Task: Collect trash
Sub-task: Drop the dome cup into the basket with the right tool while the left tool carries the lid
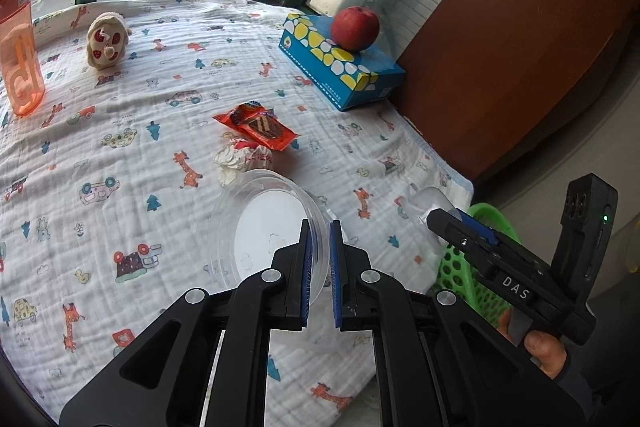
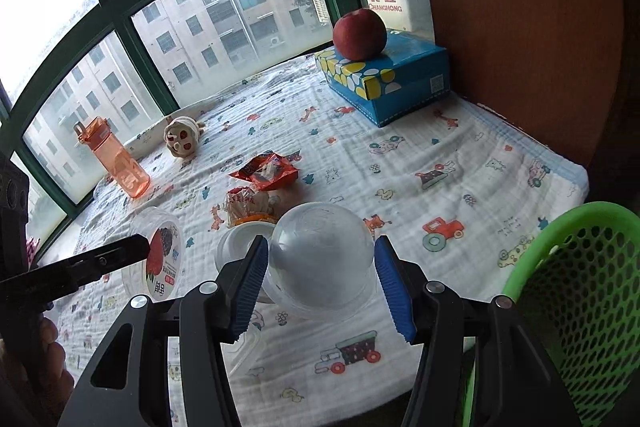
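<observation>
Left hand-held gripper (image 1: 320, 227) is clenched on the thin rim of a clear yogurt cup (image 1: 272, 235), which hangs tilted over the near part of the window seat with its berry label turned away from that camera. Right hand-held gripper (image 2: 320, 243) has a clear dome lid (image 2: 320, 267) between its blue pads and looks to be grasping it across the widest part, near the seat's near edge. The green basket (image 2: 588, 307) stands just off the near right corner, below the level of the blanket (image 2: 440, 187).

Both pieces seem ready to go into the basket. The dome is smooth and springy (it could pop out sideways if squeezed harder), so the grip is best kept as it is and the lid carried low over the basket's rim before letting go. The cup, held by one wall only, may swing; bringing it right over the opening before releasing would keep it from bouncing off the rim. With both hands heading for the same corner, the right one is nearer and should probably go first.

Still on the blanket, toward the middle, are a red snack wrapper (image 2: 266, 173) and a crumpled paper wrapper (image 2: 244, 205), touching or nearly so. An apple (image 2: 359, 34) on a blue tissue box (image 2: 400, 83) sits at the far right corner; an orange bottle (image 2: 120, 163) and a plush toy (image 2: 182, 139) stand along the far edge by the window. None of these lies in the way.
</observation>
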